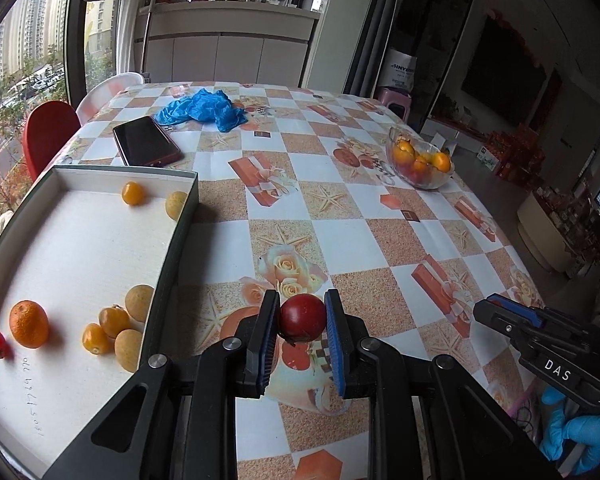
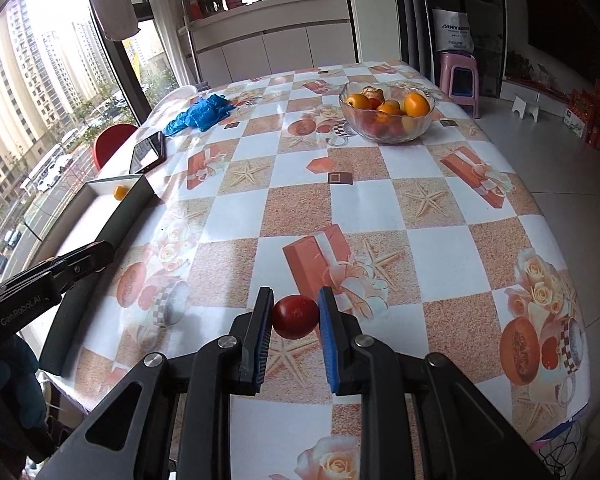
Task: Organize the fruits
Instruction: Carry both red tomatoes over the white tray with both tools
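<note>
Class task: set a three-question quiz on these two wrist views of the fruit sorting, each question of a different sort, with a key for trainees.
1. True or false: the left tool is empty.
2. Where does the phone lie? A) inside the box B) on the tablecloth beyond the box C) in the glass bowl
3. Fill in: the right tool is shut on a ____ fruit.

Key
1. False: it grips a red fruit.
2. B
3. red
</note>
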Action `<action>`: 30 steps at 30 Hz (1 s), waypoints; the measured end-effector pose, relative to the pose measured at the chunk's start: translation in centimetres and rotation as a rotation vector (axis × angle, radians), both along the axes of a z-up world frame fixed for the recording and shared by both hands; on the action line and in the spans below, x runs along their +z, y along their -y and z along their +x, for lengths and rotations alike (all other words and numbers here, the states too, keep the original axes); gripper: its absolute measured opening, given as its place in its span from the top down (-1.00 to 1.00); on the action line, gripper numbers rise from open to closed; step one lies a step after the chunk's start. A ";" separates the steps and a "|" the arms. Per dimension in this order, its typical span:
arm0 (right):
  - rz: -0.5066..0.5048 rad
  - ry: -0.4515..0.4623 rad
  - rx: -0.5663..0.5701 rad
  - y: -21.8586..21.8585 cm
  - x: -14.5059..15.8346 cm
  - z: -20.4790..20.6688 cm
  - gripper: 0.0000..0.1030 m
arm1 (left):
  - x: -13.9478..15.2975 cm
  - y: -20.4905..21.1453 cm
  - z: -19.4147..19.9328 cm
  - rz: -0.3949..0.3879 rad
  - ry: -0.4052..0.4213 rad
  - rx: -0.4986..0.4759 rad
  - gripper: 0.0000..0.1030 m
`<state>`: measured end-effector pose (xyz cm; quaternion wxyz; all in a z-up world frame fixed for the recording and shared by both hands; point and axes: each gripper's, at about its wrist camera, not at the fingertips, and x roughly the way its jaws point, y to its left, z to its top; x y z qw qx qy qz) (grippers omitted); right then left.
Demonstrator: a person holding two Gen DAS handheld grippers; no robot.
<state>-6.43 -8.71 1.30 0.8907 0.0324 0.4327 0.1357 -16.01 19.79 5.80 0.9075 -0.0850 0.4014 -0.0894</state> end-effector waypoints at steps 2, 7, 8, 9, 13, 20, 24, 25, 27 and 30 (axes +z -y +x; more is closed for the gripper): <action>0.009 -0.002 0.013 -0.5 0.3 0.0 0.52 | 0.7 -0.8 -0.4 -0.008 0.018 0.007 0.53; 0.037 -0.018 0.060 -2.6 0.8 0.4 0.52 | 1.5 -2.9 -1.3 -0.002 0.037 0.036 0.53; 0.039 -0.018 0.073 -3.2 1.0 0.4 0.52 | 1.6 -3.4 -1.5 0.000 0.039 0.047 0.53; 0.041 -0.019 0.087 -3.8 1.1 0.5 0.52 | 1.6 -3.9 -1.7 0.001 0.040 0.058 0.53; 0.047 -0.021 0.156 -6.9 1.6 0.8 0.52 | 1.8 -6.2 -2.6 0.006 0.047 0.108 0.53; 0.050 -0.031 0.295 -13.5 2.4 1.0 0.52 | 1.6 -10.4 -4.3 0.046 0.047 0.182 0.53; 0.048 -0.041 0.375 -17.5 2.6 0.9 0.52 | 1.2 -12.5 -5.0 0.061 0.036 0.212 0.53; 0.046 -0.044 0.395 -18.5 2.5 0.9 0.52 | 1.0 -13.0 -5.2 0.066 0.030 0.221 0.53; 0.038 -0.050 0.434 -20.4 2.5 0.7 0.52 | 0.5 -13.8 -5.3 0.066 0.009 0.233 0.53; 0.023 -0.067 0.486 -23.0 2.0 0.5 0.52 | -0.5 -14.7 -5.5 0.069 -0.022 0.242 0.54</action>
